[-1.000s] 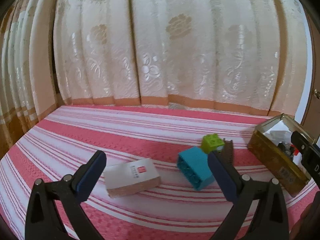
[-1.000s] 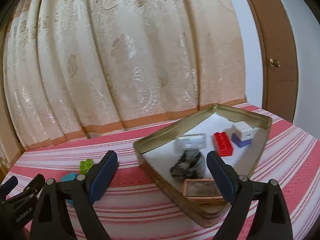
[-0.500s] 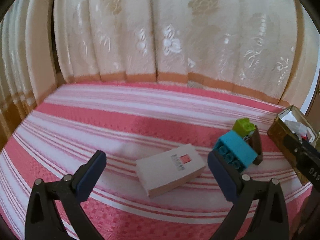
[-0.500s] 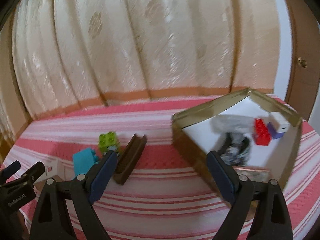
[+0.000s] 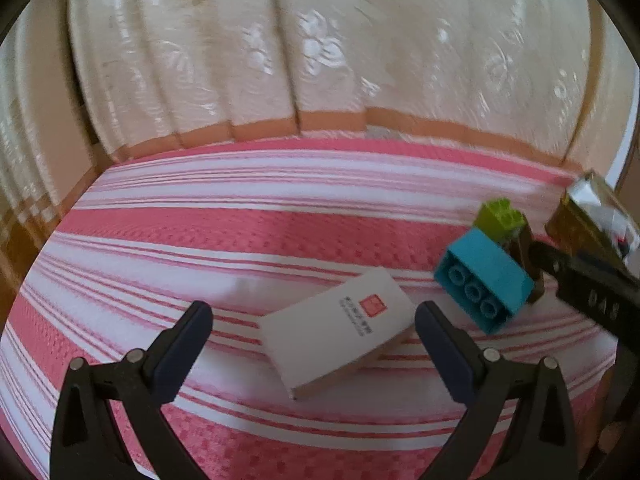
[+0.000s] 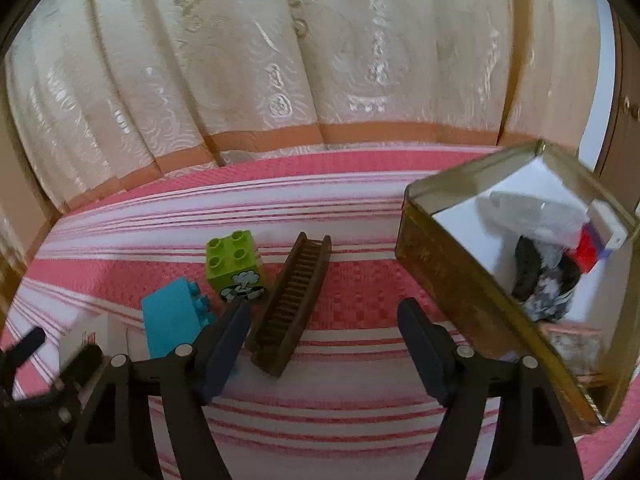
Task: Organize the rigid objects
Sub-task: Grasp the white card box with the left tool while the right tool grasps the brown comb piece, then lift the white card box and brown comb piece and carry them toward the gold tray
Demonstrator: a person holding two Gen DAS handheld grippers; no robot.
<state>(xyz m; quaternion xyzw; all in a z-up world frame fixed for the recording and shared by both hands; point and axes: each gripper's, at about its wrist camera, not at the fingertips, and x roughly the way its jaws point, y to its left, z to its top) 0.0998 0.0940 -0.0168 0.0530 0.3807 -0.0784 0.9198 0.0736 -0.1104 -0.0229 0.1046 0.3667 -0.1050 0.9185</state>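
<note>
In the left wrist view my left gripper (image 5: 314, 320) is open and empty, just above a flat white box with a red logo (image 5: 340, 330) that lies between its fingers. A teal brick (image 5: 486, 280), a green brick (image 5: 500, 216) and a brown toy ladder piece (image 5: 532, 264) lie to its right. In the right wrist view my right gripper (image 6: 324, 314) is open and empty over the brown ladder piece (image 6: 292, 304), with the green brick (image 6: 236, 266) and teal brick (image 6: 176, 320) to its left. An open gold tin (image 6: 452, 276) holding several items stands on the right.
The surface is a pink and white striped cloth (image 5: 240, 240). A cream patterned curtain (image 6: 280, 60) hangs along the far edge. The right gripper's body (image 5: 588, 292) shows at the right of the left wrist view. The tin (image 5: 576, 224) stands at the far right there.
Both grippers have swung left and lowered. The white box now sits between the left fingers. The right view has turned from the tin toward the ladder piece and bricks.
</note>
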